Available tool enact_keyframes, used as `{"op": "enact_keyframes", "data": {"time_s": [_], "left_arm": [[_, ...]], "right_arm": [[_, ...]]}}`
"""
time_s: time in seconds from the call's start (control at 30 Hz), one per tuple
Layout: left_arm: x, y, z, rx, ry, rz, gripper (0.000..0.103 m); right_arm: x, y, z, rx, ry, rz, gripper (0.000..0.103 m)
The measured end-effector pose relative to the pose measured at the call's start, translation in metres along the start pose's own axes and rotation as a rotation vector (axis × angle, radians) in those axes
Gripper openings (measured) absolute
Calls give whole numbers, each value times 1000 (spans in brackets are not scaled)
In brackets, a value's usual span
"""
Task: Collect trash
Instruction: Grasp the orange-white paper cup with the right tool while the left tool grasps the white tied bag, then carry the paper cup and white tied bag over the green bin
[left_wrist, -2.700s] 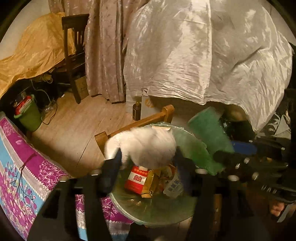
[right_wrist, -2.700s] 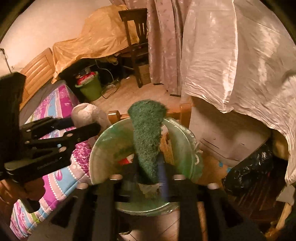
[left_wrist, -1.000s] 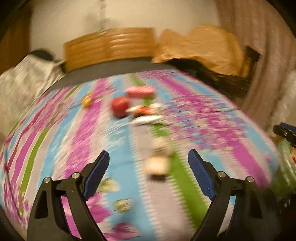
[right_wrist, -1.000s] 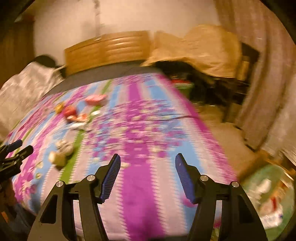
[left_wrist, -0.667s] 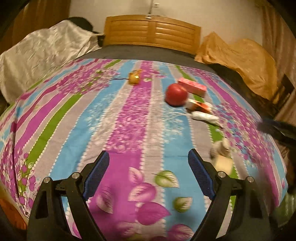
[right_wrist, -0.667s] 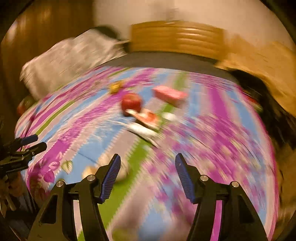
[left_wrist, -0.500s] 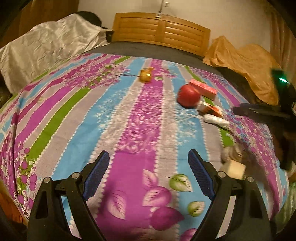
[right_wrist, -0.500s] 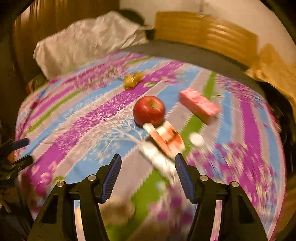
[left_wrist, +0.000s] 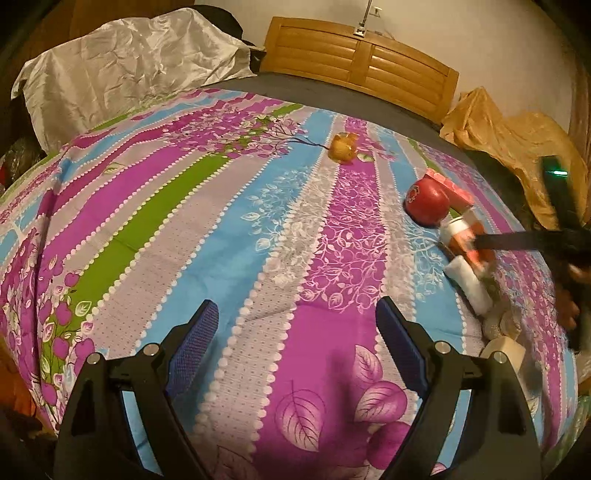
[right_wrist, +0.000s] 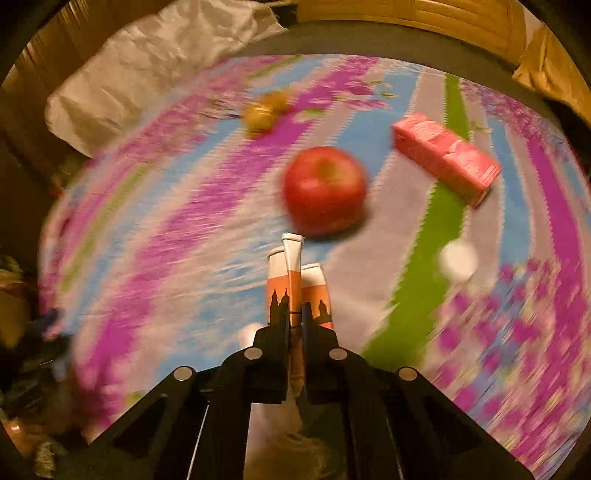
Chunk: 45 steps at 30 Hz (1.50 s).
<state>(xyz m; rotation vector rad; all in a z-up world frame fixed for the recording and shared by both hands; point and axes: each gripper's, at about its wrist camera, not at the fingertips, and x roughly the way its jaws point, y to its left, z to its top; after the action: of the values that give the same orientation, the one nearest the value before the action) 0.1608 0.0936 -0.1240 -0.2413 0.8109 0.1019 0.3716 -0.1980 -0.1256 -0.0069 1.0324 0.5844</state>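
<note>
My right gripper (right_wrist: 294, 325) pitches down toward the bedspread (left_wrist: 229, 236), jaws clamped on the flattened orange carton (right_wrist: 295, 291) just short of the red apple (right_wrist: 325, 190). My left gripper (left_wrist: 295, 332) tilts down over bare bedspread, jaws spread, grasping nothing. Pink box (right_wrist: 445, 162) lies beyond the apple.

Dim, warm yellowish light; right wrist view heavily motion-blurred, left sharper, both fisheye-bowed with dark corners.
</note>
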Motion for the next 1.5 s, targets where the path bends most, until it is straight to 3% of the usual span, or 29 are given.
{"op": "enact_keyframes", "data": {"time_s": [0.17,0.27,0.37,0.53,0.67,0.8,0.97,1.0,1.03,1.07,1.1,1.17,1.33,1.5], "left_arm": [[-11,-8,3,57,-25,-14,83],[-8,-29,9,181,7,-129,83],[7,-59,18,376,52,-316,83],[43,-120,33,828,96,-516,81],[66,-154,30,1153,125,-589,75],[85,-185,25,1353,163,-630,67],[109,-200,5,1522,223,-629,51],[112,-201,2,1538,231,-631,48],[113,-202,1,1527,245,-645,40],[112,-202,3,1513,249,-647,24],[109,-201,5,1489,248,-641,21],[101,-194,11,1410,253,-640,21],[64,-151,29,1089,261,-597,21],[18,-108,32,833,181,-432,21]], "right_arm": [[-119,6,-33,201,-334,145,7],[-170,2,-66,253,-418,125,7],[-200,-3,-108,288,-414,58,7],[-227,-19,-182,412,-369,14,7],[-229,-27,-216,505,-369,2,7],[-227,-31,-230,547,-365,-18,7],[-222,-29,-224,547,-363,-27,7],[-221,-29,-223,545,-362,-31,7],[-221,-29,-224,542,-361,-38,7],[-221,-29,-225,540,-360,-41,7],[-221,-29,-225,540,-361,-47,7],[-220,-30,-224,542,-367,-49,7],[-220,-22,-220,503,-380,-69,7],[-221,-3,-212,426,-386,-124,7]]}}
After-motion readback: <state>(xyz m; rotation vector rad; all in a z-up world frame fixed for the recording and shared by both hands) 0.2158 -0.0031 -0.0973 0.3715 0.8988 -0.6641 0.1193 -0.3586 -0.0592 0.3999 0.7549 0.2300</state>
